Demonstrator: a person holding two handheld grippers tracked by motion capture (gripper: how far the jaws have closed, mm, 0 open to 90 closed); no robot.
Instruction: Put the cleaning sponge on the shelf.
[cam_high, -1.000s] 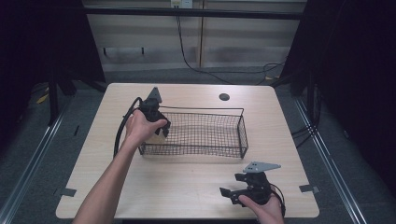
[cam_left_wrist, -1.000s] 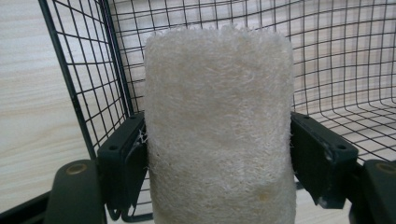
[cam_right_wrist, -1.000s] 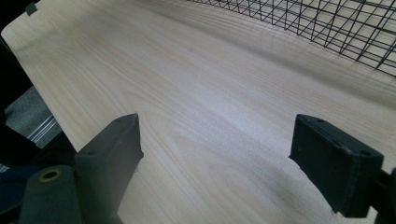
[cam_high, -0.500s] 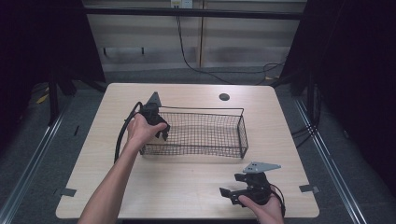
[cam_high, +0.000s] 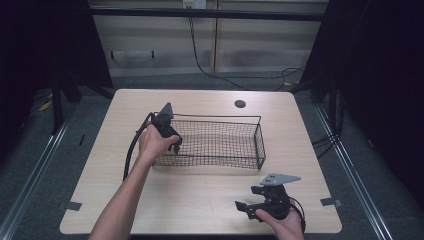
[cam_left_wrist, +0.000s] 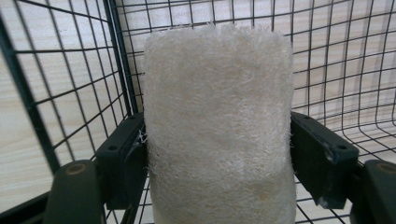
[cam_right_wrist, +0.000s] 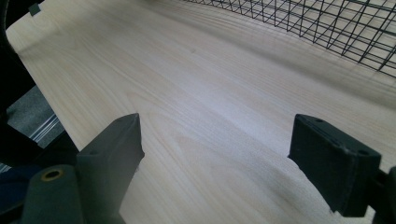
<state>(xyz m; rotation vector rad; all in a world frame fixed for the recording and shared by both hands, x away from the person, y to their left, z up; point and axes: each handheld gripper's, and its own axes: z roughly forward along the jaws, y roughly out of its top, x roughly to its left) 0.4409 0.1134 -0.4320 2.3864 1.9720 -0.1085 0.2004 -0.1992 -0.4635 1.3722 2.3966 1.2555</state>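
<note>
A light wooden bench (cam_high: 200, 195) with rounded corners is seen in the high view, with a small dark round grommet (cam_high: 240, 104) set near its far edge, right of centre. A black wire basket (cam_high: 220, 142), rectangular and open at the top, is placed on the middle of the bench with its long sides parallel to the far edge; the bench surface is visible through its mesh floor. At the left end of the basket, the left gripper (cam_high: 172, 142) is held by the person's left hand (cam_high: 152, 142), with its jaws lowered inside the basket just beside the left wall. In the left gripper view, a pale, fibrous loofah sponge (cam_left_wrist: 218, 126) is clamped between the two black jaws, which are pressed against its left and right sides; the sponge stands upright between them, with the basket's wire wall (cam_left_wrist: 56, 70) close behind and to the left, and its mesh floor to the right. Whether the sponge is touching the basket floor cannot be told. Near the bench's near right corner, the right gripper (cam_high: 247, 207) is held low over the surface by the right hand (cam_high: 282, 222), well apart from the basket. In the right gripper view, its jaws are spread wide with nothing between them, above bare wood (cam_right_wrist: 196, 107).
</note>
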